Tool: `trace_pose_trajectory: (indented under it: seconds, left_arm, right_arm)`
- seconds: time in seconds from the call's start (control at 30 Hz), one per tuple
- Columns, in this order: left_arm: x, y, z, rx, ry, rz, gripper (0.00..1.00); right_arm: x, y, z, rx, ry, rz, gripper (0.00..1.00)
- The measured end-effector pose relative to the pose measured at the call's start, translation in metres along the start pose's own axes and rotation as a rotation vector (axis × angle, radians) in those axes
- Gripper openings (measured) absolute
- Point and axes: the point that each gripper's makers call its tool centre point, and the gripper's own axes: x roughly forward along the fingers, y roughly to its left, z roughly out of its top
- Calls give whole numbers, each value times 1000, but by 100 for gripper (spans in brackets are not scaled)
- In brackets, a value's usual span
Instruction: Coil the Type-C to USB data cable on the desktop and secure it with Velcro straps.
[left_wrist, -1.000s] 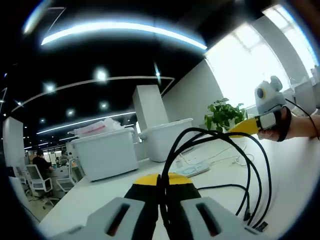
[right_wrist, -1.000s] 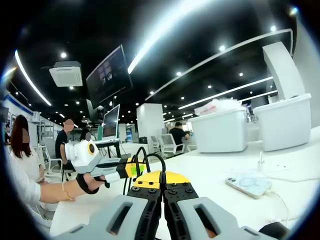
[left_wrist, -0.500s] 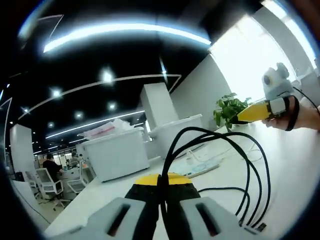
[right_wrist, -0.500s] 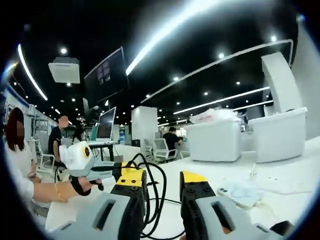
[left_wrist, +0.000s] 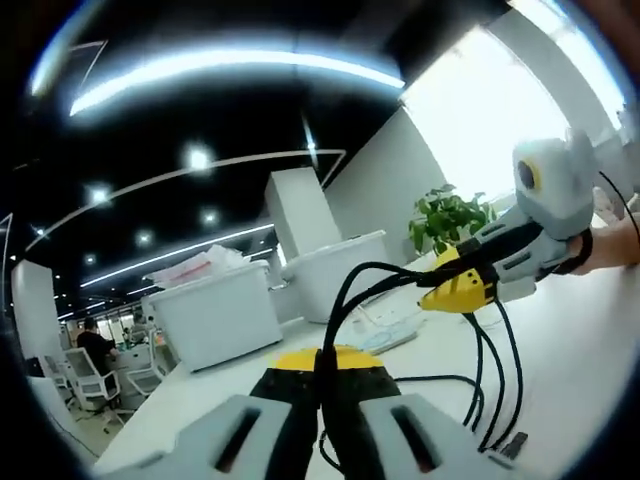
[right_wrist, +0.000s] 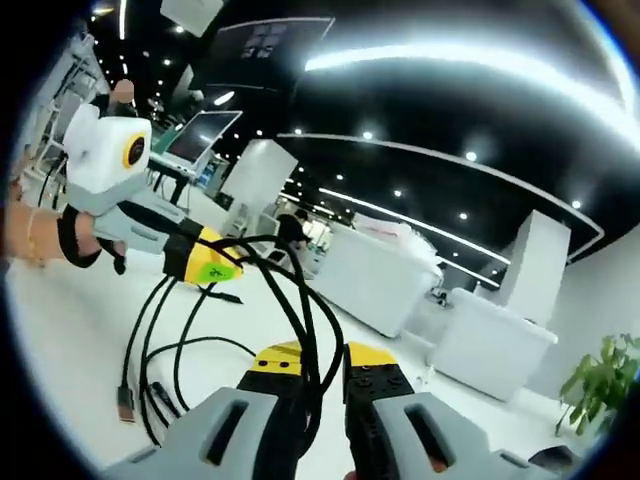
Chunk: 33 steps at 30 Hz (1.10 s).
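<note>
left gripper view: pinching the cable (left_wrist: 500, 370) loops in the left gripper (left_wrist: 322, 368), lifting them above the desktop (left_wrist: 590, 360), right gripper (right_wrist: 312, 368) closing narrow around strands, coiling mid-way, needing another wrap next.

- The data cable (left_wrist: 497, 372) has a smooth, slightly glossy black rubbery jacket.
- The left gripper (left_wrist: 322, 372) looks like matt grey plastic with yellow and black tips.
- The desktop (right_wrist: 60, 340) is smooth, white and matt.
- The 2 bins (left_wrist: 215, 312) are white, semi-glossy plastic.
</note>
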Motion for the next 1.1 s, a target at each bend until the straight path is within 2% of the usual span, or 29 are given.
trace_pose_trajectory:
  seconds: [0.1,0.2,0.33,0.4,0.5,0.6,0.83,0.9,1.0,1.07,1.1]
  left_arm:
    - [1,-7,0,10,-3,-19,4]
    - [2,-10,-1,12,-2,-32,4]
    - [4,-12,-4,5,-23,-50,5]
    - [6,-15,-5,-29,-44,-79,6]
    - [7,-19,-8,-100,-45,-124,12]
    - [8,-18,-8,-125,-51,-134,18]
    - [8,-20,-8,-136,-57,-151,19]
    - [7,-19,-3,-215,-87,-160,19]
    - [4,-6,6,-364,-138,-150,21]
    - [3,9,2,-414,-135,-104,22]
    - [3,15,-3,-419,-115,-83,22]
  right_arm:
    - [0,-7,-8,-16,27,-3,5]
    - [-1,-11,-12,52,36,17,3]
    - [-2,-14,-15,187,33,59,2]
    - [-3,-15,-18,251,34,79,2]
    - [-4,-19,-20,333,23,94,2]
    - [-7,-27,-17,351,0,95,2]
    - [-14,-41,-10,343,-49,76,2]
    - [-15,-47,-11,344,-57,70,2]
    - [-18,-51,-11,353,-68,79,2]
    - [-18,-48,-9,368,-75,108,2]
    - [-17,-43,-8,363,-77,138,2]
